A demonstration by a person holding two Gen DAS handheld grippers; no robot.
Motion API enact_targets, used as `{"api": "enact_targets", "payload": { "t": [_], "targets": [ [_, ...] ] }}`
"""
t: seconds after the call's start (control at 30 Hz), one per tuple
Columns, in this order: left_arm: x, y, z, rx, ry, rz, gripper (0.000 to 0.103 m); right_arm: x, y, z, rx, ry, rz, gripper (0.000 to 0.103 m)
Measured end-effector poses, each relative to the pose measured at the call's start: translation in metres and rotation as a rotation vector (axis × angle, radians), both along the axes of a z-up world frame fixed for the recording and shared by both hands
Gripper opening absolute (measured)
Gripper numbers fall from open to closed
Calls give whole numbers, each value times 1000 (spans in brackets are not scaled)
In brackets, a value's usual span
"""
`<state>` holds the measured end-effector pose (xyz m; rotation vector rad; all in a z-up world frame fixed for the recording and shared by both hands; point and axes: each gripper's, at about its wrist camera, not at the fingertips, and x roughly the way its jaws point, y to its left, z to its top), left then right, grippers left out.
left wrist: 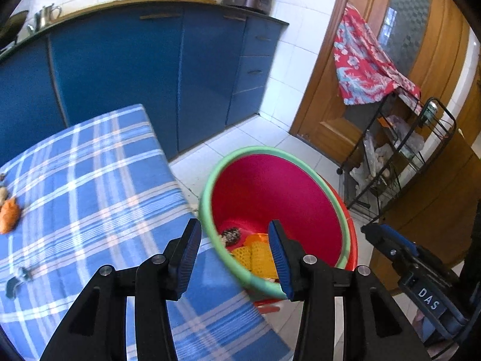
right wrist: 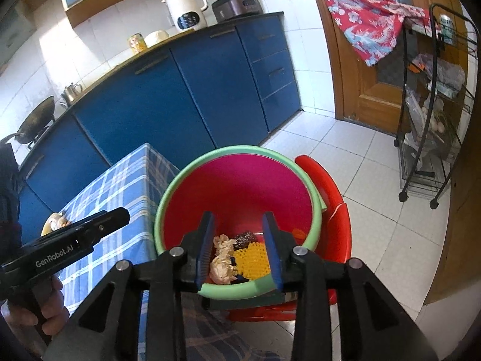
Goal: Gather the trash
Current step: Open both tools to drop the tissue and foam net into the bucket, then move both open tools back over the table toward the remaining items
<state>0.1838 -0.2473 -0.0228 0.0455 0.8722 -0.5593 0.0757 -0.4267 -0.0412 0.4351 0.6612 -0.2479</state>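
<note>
While both tongs, left [left wrist: 237, 252] and right [right wrist: 239, 248], hang part-open and empty, we see crumpled paper [right wrist: 222, 266] and yellow mesh [right wrist: 252, 260] in the round red bin [right wrist: 240, 180].

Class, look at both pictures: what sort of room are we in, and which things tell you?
Most likely a home kitchen: blue cabinets under a counter, a wok on a burner, a white electric kettle.

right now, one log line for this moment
left gripper: open, empty | right gripper: open, empty, over bin | bin holds crumpled paper, yellow mesh
</note>
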Motion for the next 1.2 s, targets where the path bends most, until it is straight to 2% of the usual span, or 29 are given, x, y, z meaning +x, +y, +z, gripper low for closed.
{"api": "enact_targets", "payload": {
  "t": [0.27, 0.63, 1.2],
  "targets": [
    [-9, 42, 14, -4, -22, 72, 47, -6, 29, 20, -13, -28, 43, 47],
    [-16, 107, 19, 29, -45, 186, 47, -8, 72, 34, -17, -36, 102, 52],
    [7, 223, -17, 124, 5, 401, 47, 7, 120, 33, -29, -9, 191, 53]
  ]
}}
